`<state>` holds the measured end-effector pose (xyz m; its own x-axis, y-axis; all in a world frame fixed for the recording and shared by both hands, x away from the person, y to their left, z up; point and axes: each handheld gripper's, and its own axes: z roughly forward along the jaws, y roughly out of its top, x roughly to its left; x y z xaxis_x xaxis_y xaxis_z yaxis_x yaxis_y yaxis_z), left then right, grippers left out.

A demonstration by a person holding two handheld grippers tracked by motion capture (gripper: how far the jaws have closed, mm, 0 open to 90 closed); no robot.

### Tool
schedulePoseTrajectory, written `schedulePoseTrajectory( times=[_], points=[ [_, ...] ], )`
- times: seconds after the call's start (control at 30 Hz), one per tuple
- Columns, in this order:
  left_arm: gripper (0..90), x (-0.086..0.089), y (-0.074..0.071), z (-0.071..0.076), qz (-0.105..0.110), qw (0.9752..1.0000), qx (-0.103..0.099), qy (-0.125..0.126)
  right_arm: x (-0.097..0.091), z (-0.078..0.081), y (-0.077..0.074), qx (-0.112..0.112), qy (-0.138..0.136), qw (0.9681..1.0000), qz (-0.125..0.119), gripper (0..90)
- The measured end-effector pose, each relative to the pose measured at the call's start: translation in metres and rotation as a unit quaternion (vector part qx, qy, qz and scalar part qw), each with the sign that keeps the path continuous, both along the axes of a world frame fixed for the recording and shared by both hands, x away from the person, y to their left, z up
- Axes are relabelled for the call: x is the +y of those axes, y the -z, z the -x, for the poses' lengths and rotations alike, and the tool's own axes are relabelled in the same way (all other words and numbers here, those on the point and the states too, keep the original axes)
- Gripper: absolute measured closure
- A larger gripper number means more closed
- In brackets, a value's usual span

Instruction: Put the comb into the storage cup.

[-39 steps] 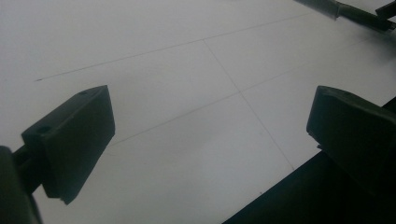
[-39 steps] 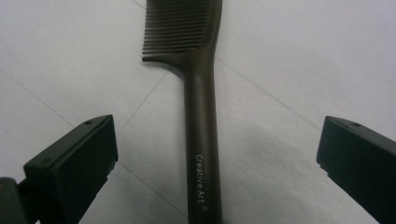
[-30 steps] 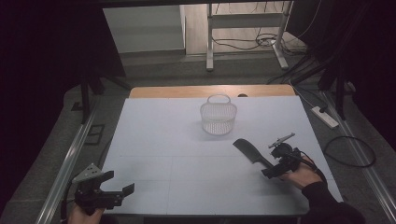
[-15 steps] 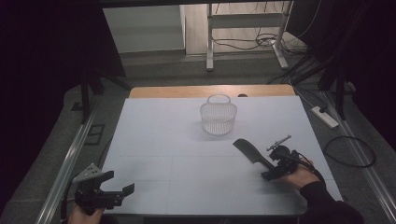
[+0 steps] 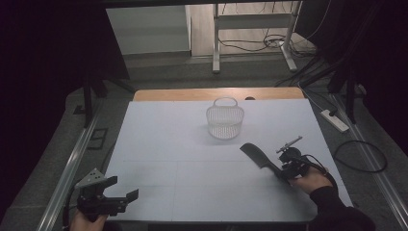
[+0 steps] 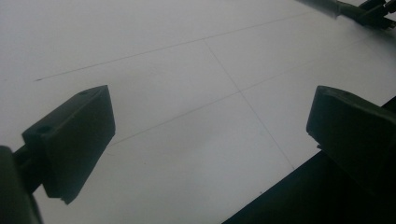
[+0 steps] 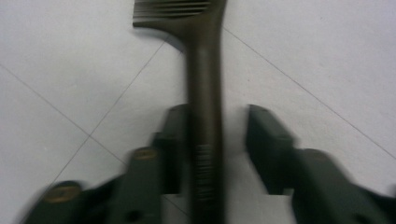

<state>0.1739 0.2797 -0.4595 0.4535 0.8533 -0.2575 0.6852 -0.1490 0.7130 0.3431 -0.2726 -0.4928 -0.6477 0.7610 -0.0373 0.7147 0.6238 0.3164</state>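
The black comb [image 7: 205, 70] lies flat near the desk's [image 5: 159, 144] right edge, handle between my right tongs [image 7: 217, 140], whose jaws are parted: one touching, one apart, nothing clamped yet. The wire basket [image 5: 224, 122] stands beyond, open room between. My left tongs [image 5: 115, 198] idle wide open, empty, at the near-left corner.

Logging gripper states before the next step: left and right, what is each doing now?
Left gripper: open, empty, over the table's near left corner.
Right gripper: open around the black comb handle, one jaw touching, not clamped.
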Motion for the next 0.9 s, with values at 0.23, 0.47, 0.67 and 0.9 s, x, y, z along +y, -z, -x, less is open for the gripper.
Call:
schedulePoseTrajectory(
  times=[0.23, 0.47, 0.67, 0.9],
  points=[
    [2.1, 0.000, 0.000, 0.000, -0.001, 1.0000, -0.001, 0.000, 0.002, 0.000, -0.001, 0.006, -0.003, 1.0000, 0.005, 72.5],
    [2.1, 0.000, 0.000, 0.000, 0.000, 1.0000, -0.001, 0.001, 0.001, 0.002, -0.001, -0.002, -0.004, 1.0000, 0.001, 72.7],
    [2.0, 0.000, 0.000, 0.000, 0.002, 1.0000, 0.000, 0.003, -0.001, 0.005, -0.003, -0.019, -0.007, 0.9997, -0.009, 72.7],
    [1.2, 0.000, -0.001, -0.002, 0.014, 0.9998, -0.002, 0.012, -0.003, 0.010, -0.013, -0.053, -0.007, 0.9980, -0.033, 72.7]
  ],
)
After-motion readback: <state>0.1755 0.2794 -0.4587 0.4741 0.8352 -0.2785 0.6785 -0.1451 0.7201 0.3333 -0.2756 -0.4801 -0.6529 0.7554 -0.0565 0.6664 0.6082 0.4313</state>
